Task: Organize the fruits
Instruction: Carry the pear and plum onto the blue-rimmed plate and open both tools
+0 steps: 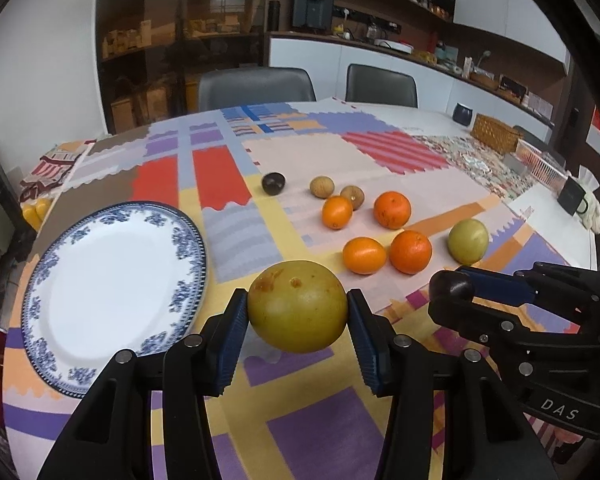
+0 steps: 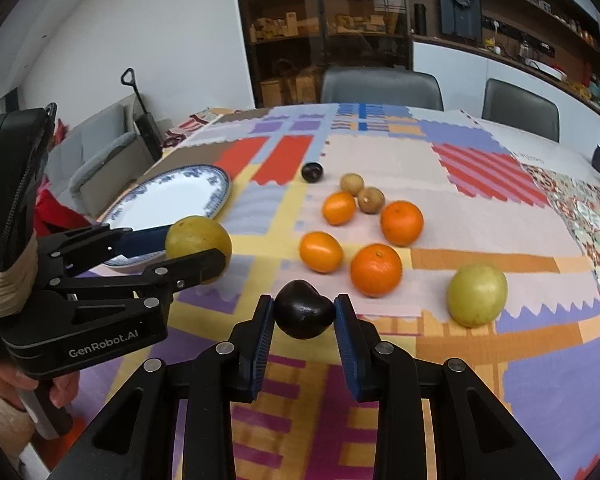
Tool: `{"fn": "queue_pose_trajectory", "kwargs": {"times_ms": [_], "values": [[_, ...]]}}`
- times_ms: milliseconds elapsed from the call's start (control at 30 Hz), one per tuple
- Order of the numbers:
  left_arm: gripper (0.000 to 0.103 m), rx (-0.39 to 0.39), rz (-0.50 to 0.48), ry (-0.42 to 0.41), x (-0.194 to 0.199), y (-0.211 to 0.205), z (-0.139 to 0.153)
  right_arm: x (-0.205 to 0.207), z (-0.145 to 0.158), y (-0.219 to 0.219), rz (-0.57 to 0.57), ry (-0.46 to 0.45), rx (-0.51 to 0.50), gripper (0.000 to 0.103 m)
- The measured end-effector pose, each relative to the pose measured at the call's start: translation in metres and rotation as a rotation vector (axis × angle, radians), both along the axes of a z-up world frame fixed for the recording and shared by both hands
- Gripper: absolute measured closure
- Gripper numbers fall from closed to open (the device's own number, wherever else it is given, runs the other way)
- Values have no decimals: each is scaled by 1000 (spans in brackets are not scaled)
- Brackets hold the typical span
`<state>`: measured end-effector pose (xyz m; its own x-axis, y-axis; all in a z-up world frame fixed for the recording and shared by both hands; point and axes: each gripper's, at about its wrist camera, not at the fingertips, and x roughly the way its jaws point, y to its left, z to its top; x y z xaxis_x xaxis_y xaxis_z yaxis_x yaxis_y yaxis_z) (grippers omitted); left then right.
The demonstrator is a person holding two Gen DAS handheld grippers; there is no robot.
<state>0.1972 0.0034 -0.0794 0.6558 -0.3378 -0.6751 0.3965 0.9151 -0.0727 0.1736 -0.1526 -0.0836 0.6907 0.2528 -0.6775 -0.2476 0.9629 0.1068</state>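
Observation:
My left gripper [image 1: 297,312] is shut on a yellow-green round fruit [image 1: 297,306], held just above the patchwork tablecloth, right of the blue-and-white plate [image 1: 112,292]. My right gripper [image 2: 304,314] is shut on a small dark fruit [image 2: 305,314], lifted off the cloth. Each gripper shows in the other's view: the left gripper [image 2: 198,250] with its yellow-green fruit [image 2: 198,240], the right gripper [image 1: 452,290] with the dark fruit [image 1: 450,288]. On the cloth lie several oranges [image 1: 411,251], two small brown fruits [image 1: 322,187], a second dark fruit [image 1: 273,183] and a second yellow-green fruit [image 1: 468,241].
Two grey chairs [image 1: 256,86] stand behind the table. A wicker basket [image 1: 494,133], a white wire basket [image 1: 542,162] and a dark cup [image 1: 464,114] sit at the far right. A hand [image 2: 62,392] holds the left gripper's handle.

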Motion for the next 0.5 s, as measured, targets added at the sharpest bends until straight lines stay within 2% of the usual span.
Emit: {"fn": "queue_pose_trajectory", "kwargs": {"times_ms": [300, 500], "values": [[55, -3, 95, -38, -8, 42, 16, 4, 22, 33, 82, -59, -9, 71], [55, 33, 177, -48, -5, 78, 18, 18, 29, 67, 158, -91, -16, 71]]}}
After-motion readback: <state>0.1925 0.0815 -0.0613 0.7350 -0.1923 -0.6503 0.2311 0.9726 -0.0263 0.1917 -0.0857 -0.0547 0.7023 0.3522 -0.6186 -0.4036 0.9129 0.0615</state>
